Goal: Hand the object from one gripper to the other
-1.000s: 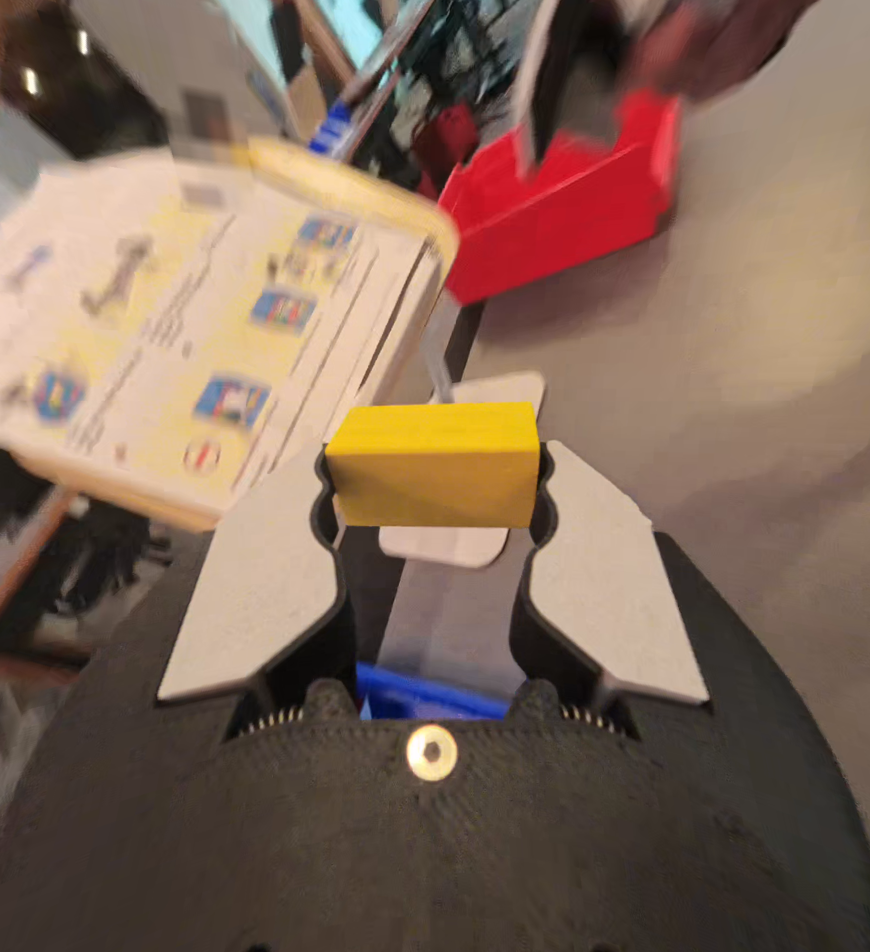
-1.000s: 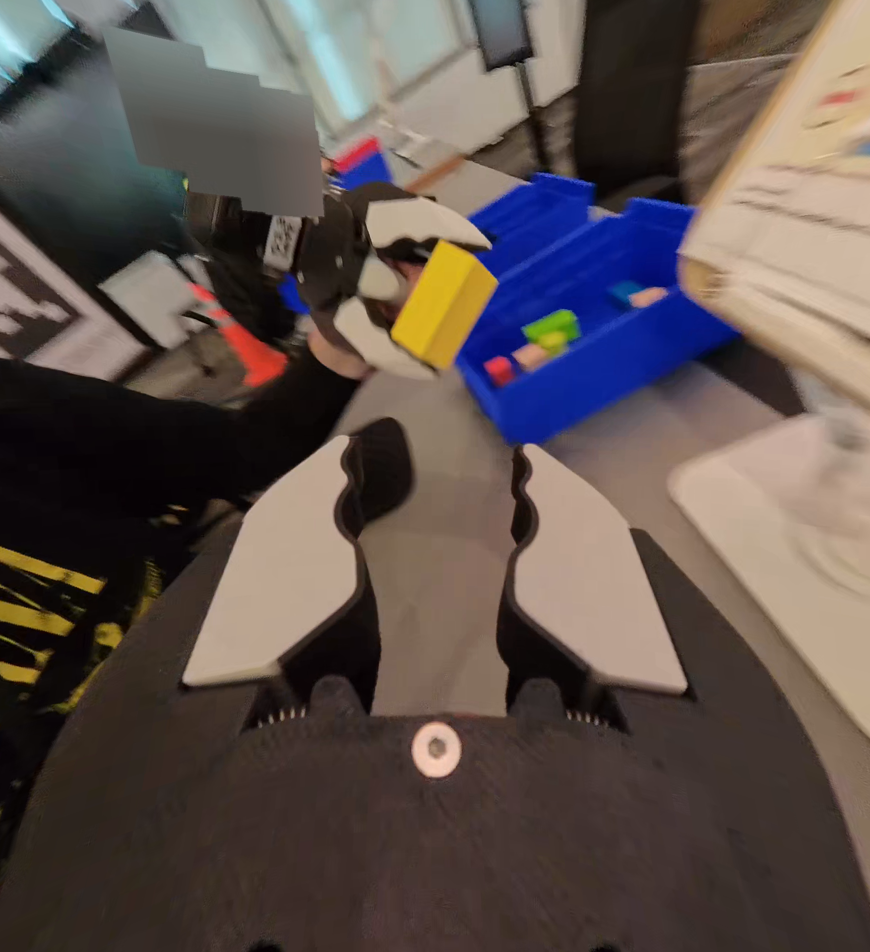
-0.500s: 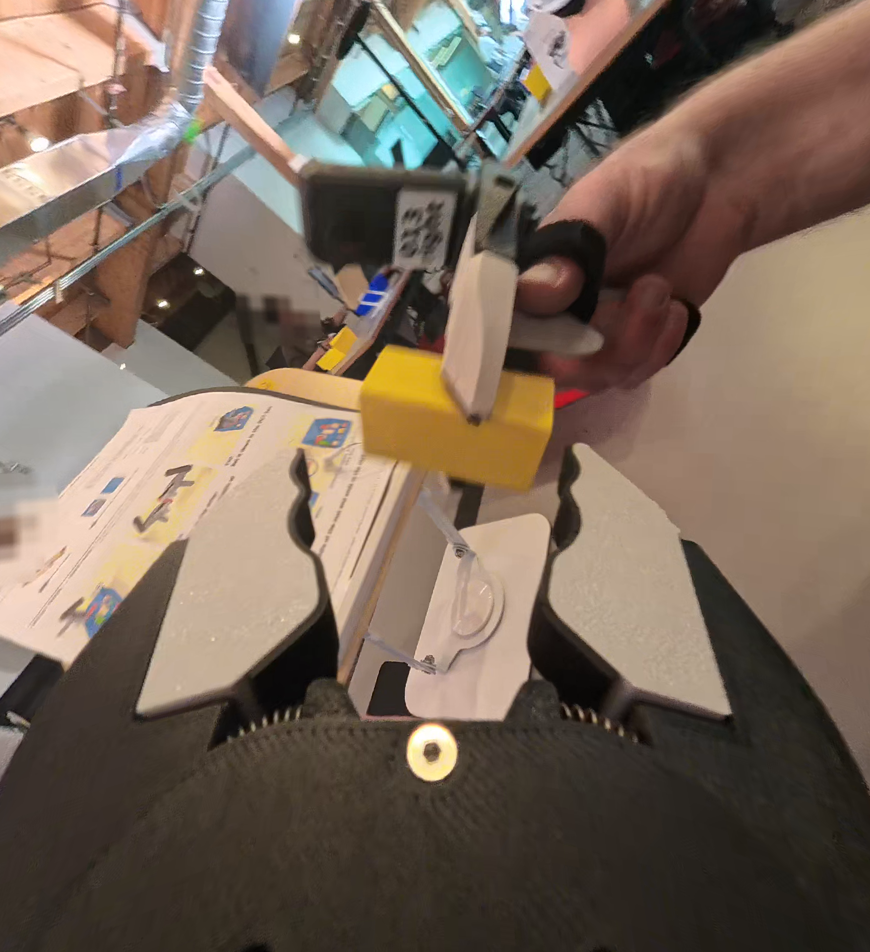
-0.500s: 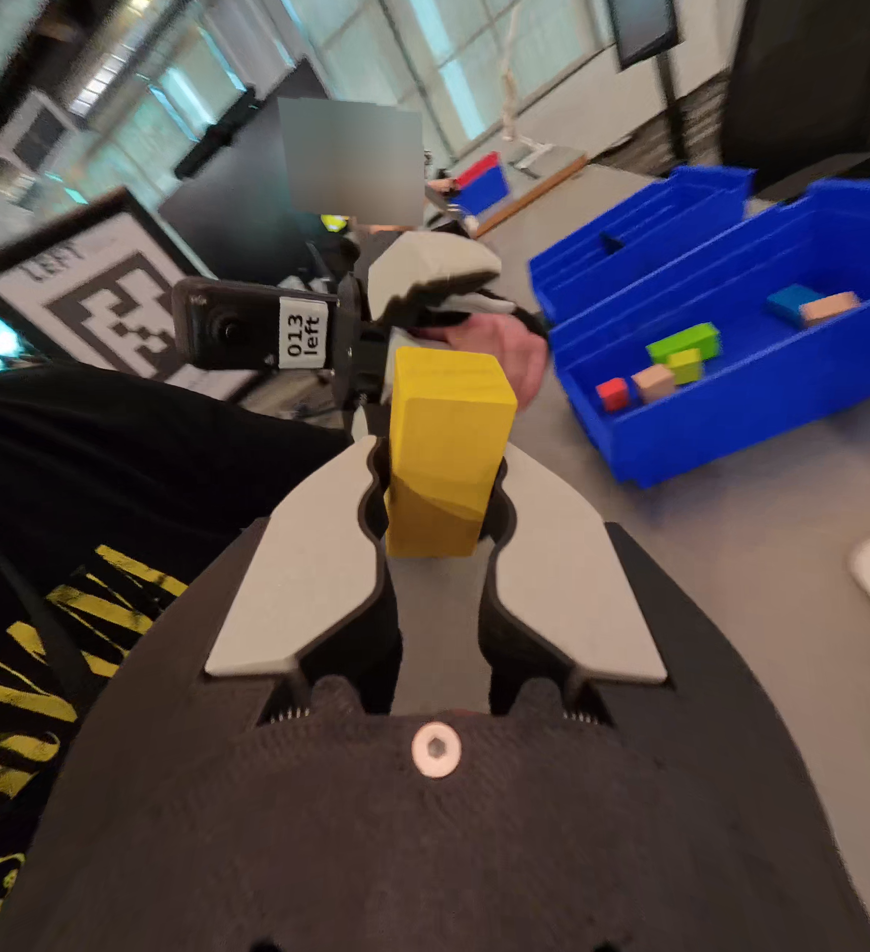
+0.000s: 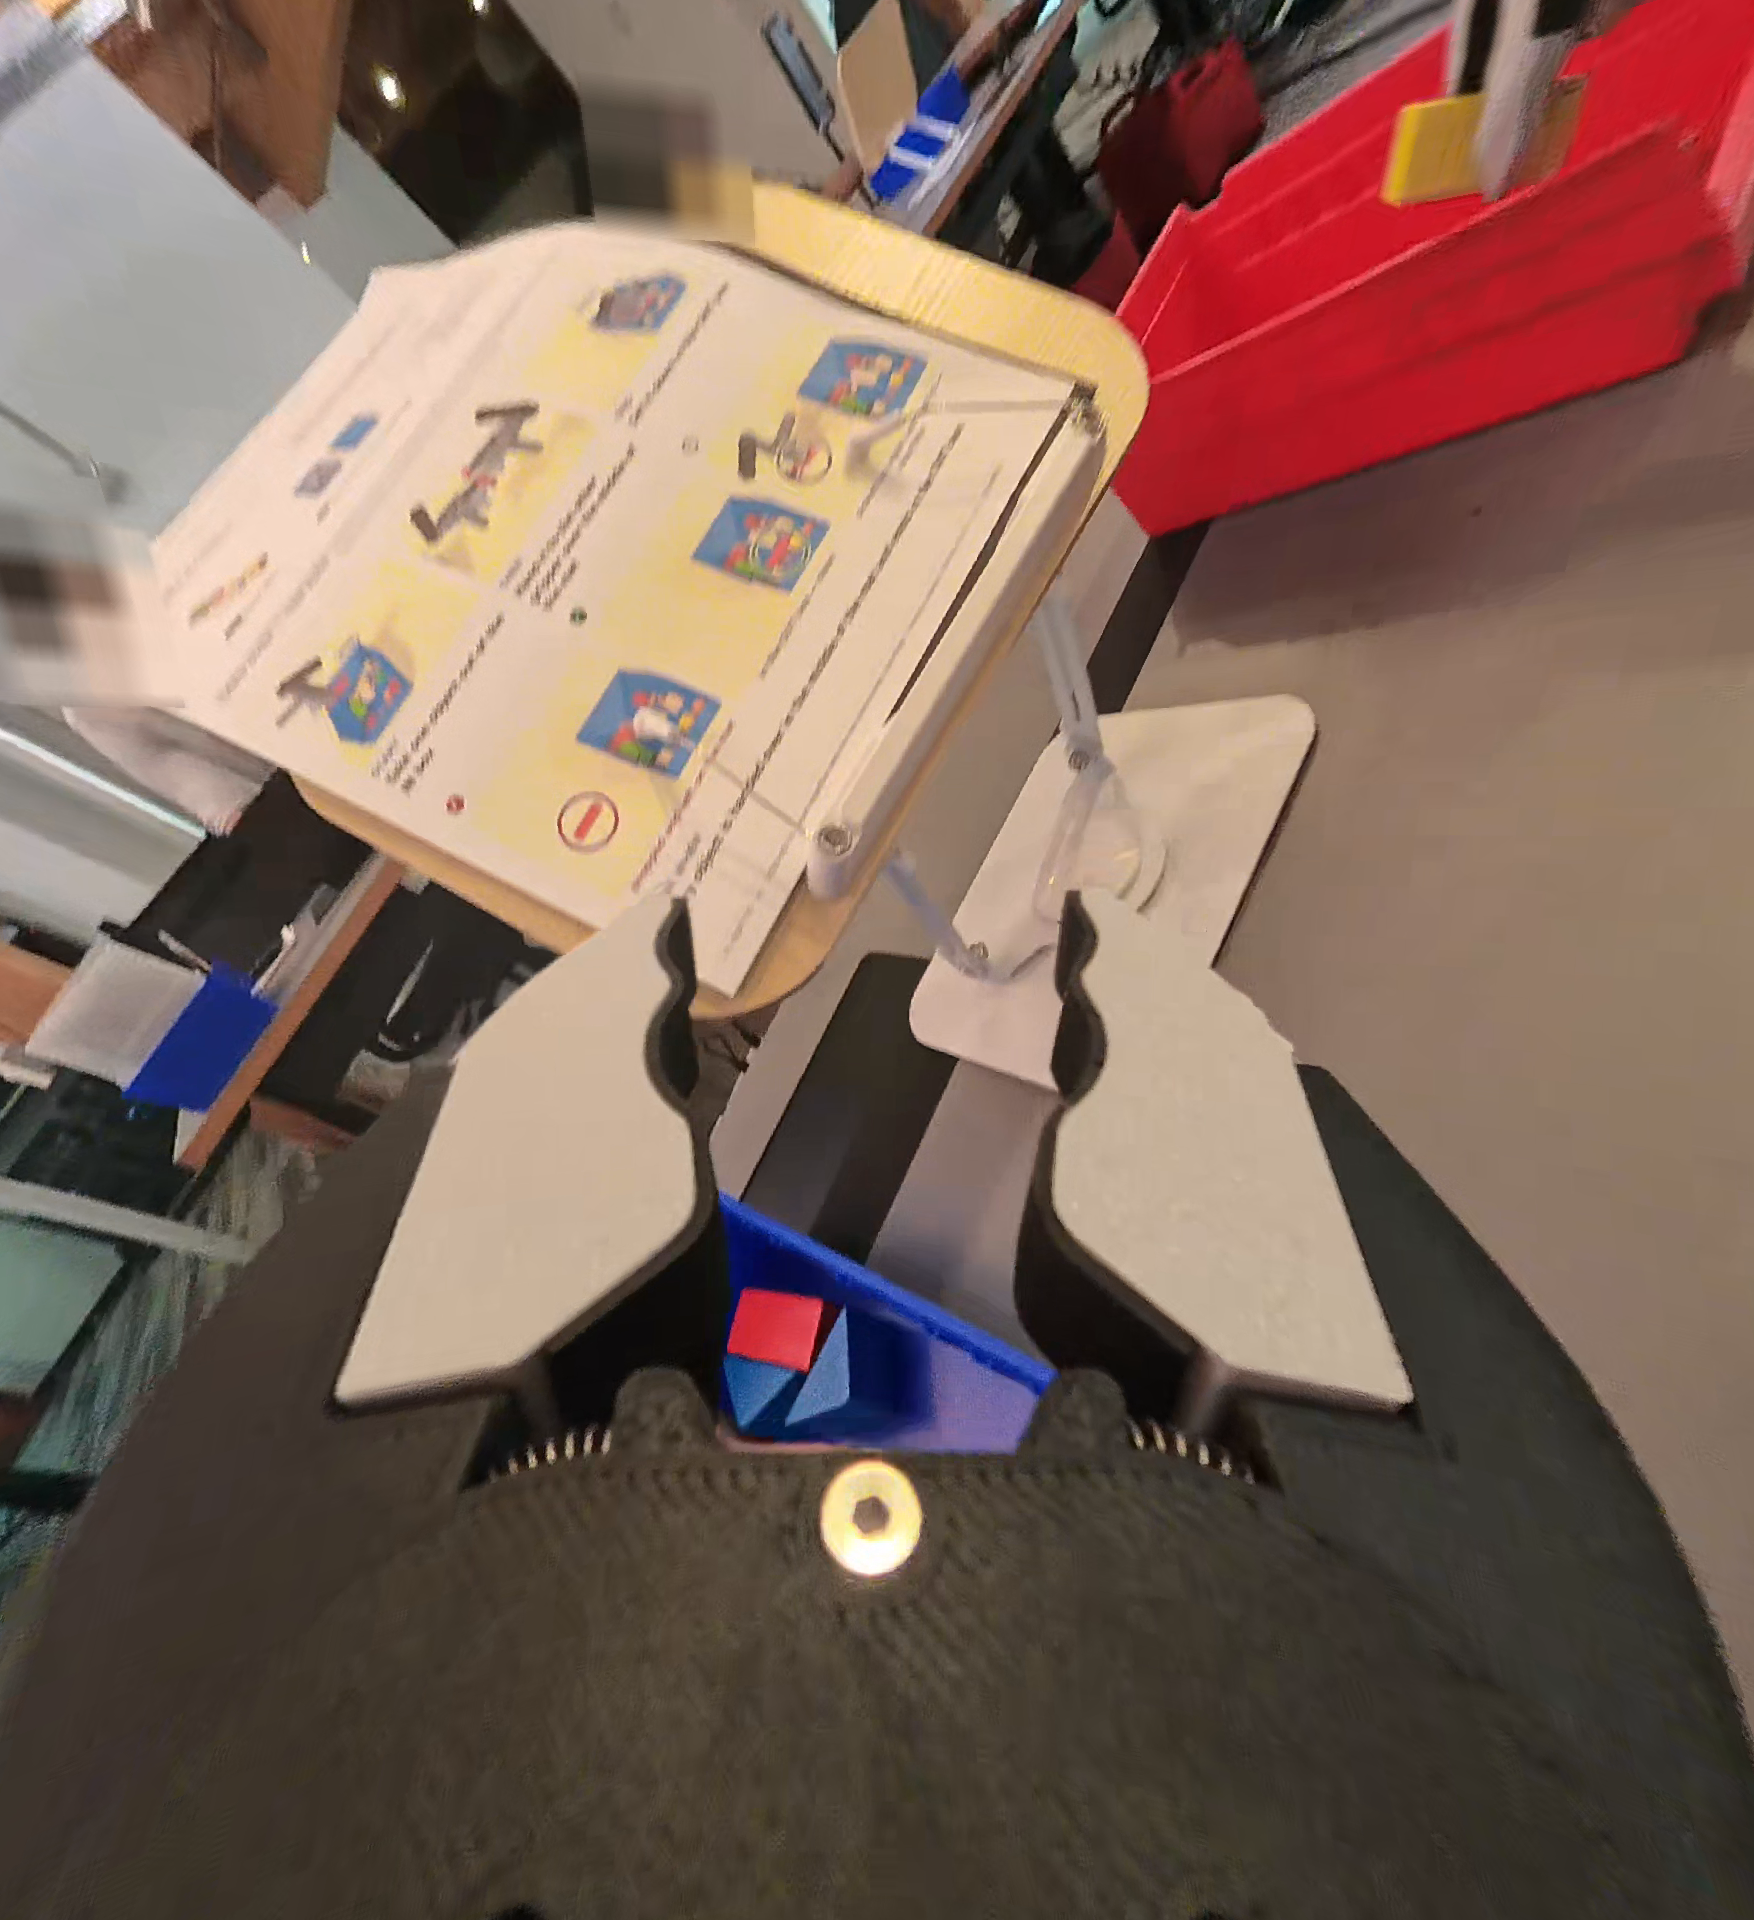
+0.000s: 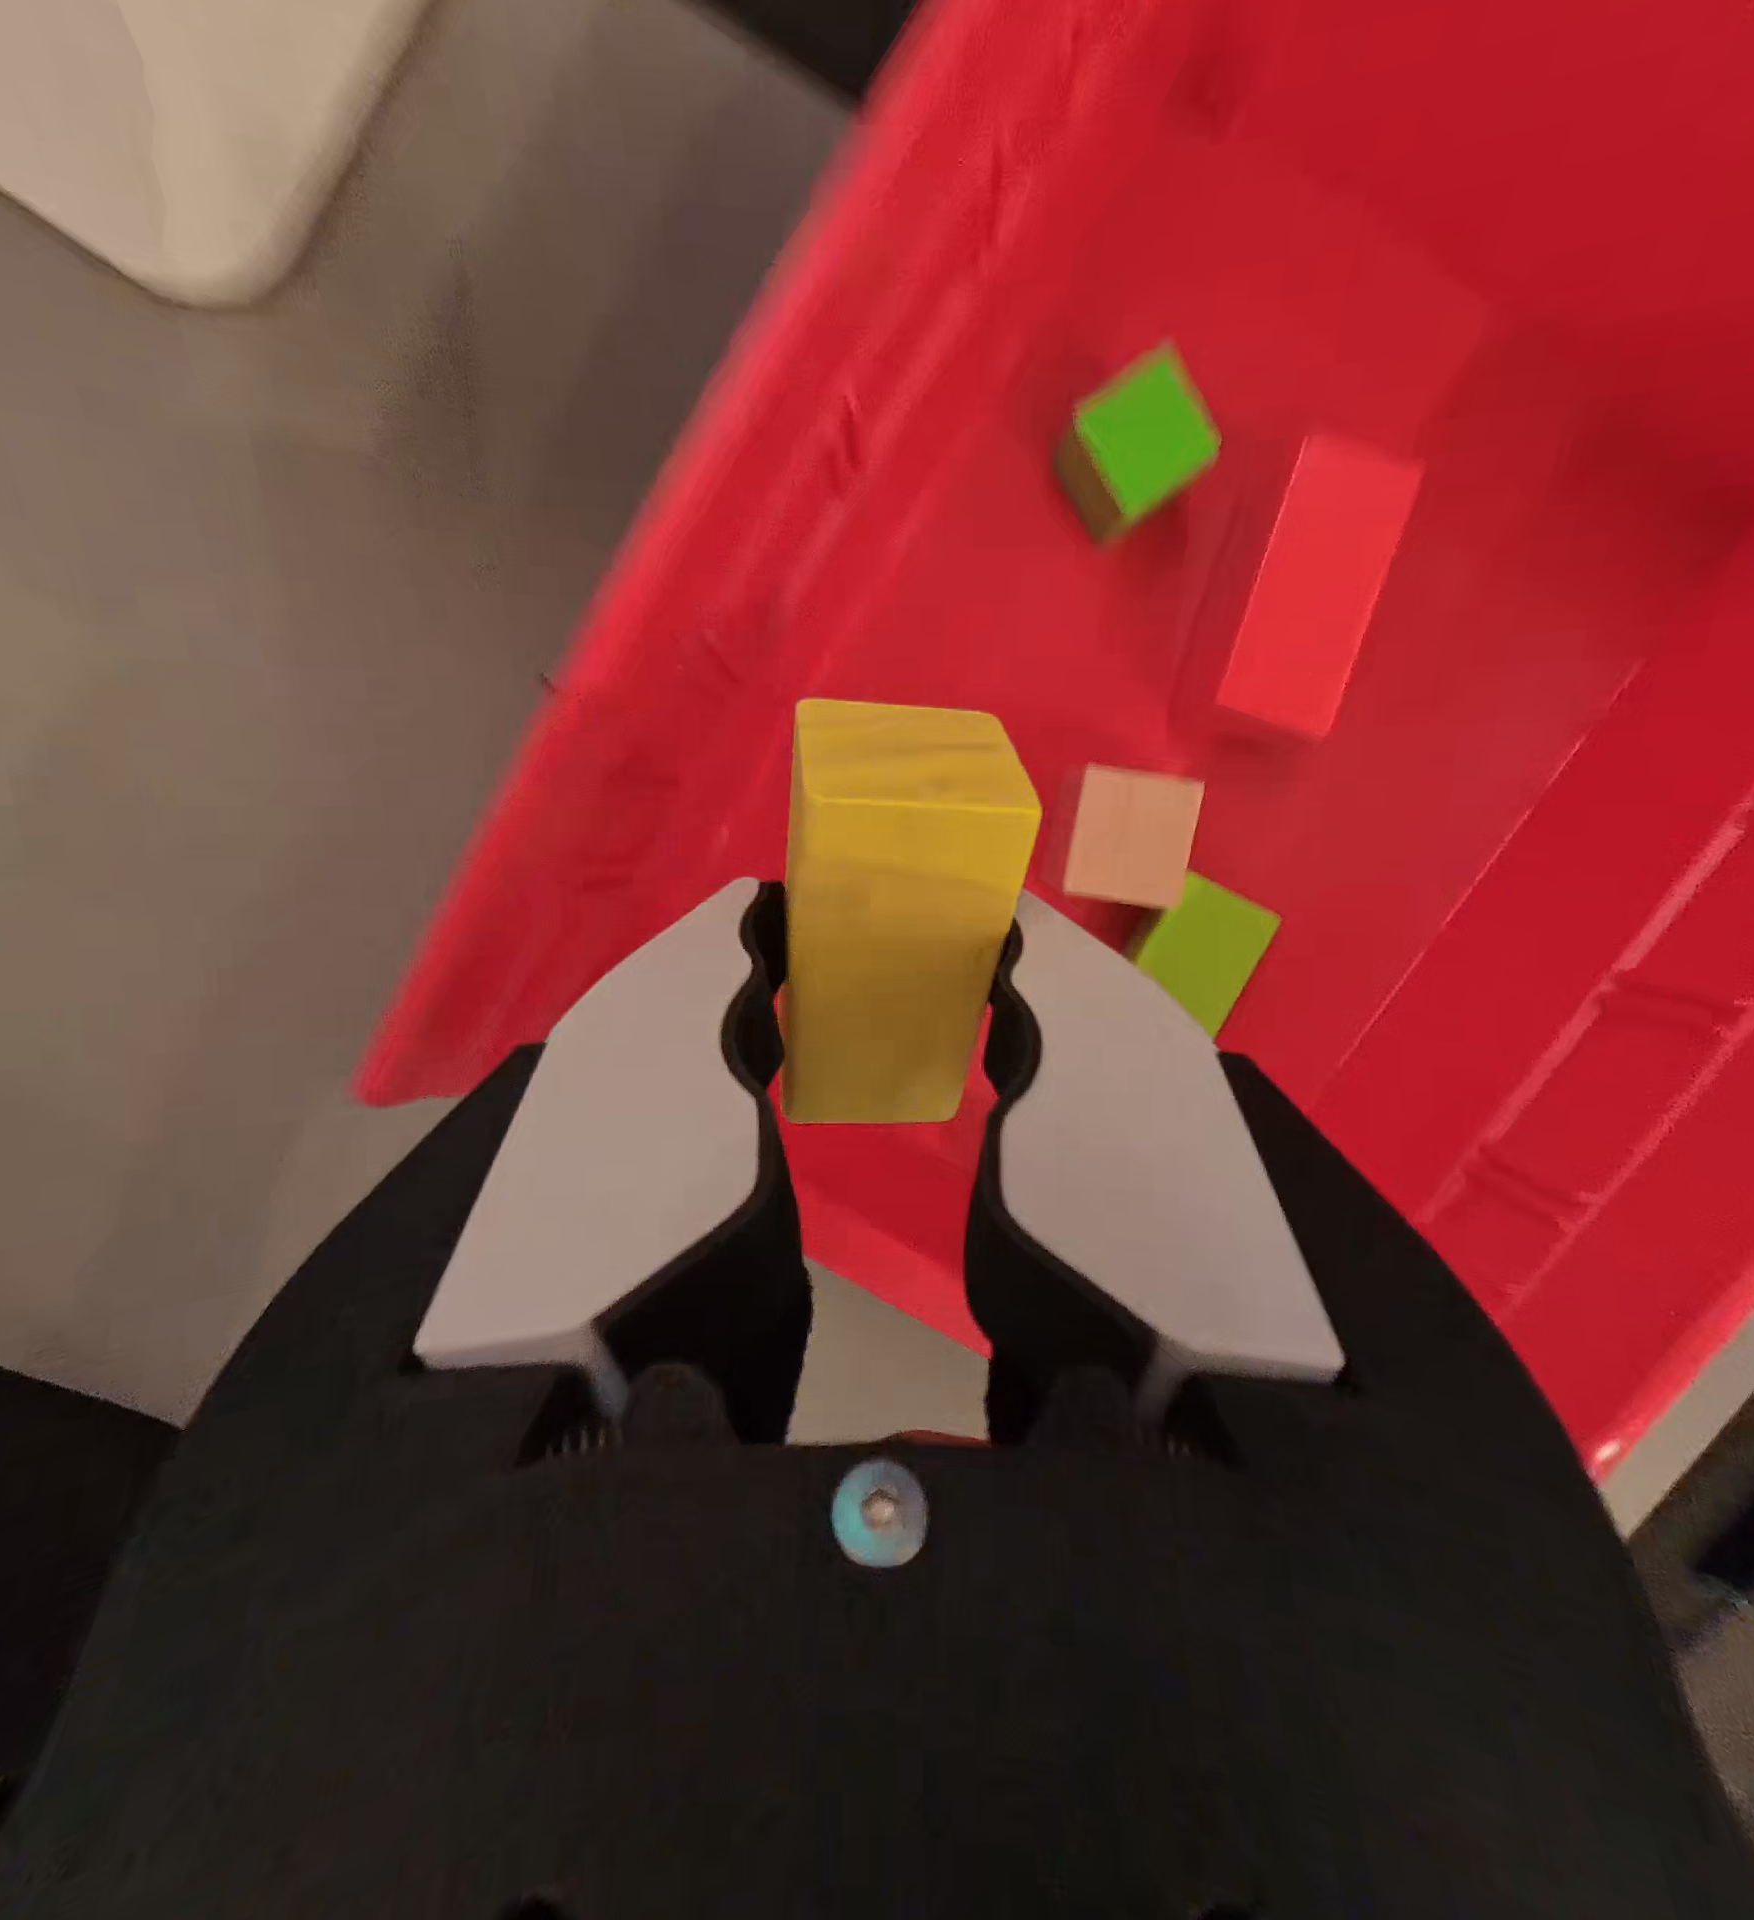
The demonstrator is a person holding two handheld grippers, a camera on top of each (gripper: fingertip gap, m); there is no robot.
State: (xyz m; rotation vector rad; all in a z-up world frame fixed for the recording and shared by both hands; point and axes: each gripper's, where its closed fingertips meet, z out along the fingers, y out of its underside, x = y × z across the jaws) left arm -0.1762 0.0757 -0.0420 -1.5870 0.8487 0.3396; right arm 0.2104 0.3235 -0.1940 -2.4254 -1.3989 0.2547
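My right gripper (image 6: 883, 925) is shut on a yellow block (image 6: 899, 894), held upright between both pads above the red bin (image 6: 1424, 935). In the left wrist view the same yellow block (image 5: 1434, 156) shows far off at the top right, in the right gripper's grey fingers (image 5: 1512, 94) over the red bin (image 5: 1424, 343). My left gripper (image 5: 873, 925) is open and empty, with nothing between its pads.
In the red bin lie two green blocks (image 6: 1143, 436) (image 6: 1205, 951), a red block (image 6: 1314, 582) and a tan cube (image 6: 1127, 836). An instruction sheet on a stand (image 5: 644, 561) with a white base (image 5: 1143, 862) stands ahead of the left gripper. A blue bin (image 5: 873, 1351) holds a red cube (image 5: 774, 1325). The tips of one gripper are about 50 cm away from the tips of the other.
The left gripper let go of the yellow block and drew back. The right gripper closed on the block and carried it over the red bin.
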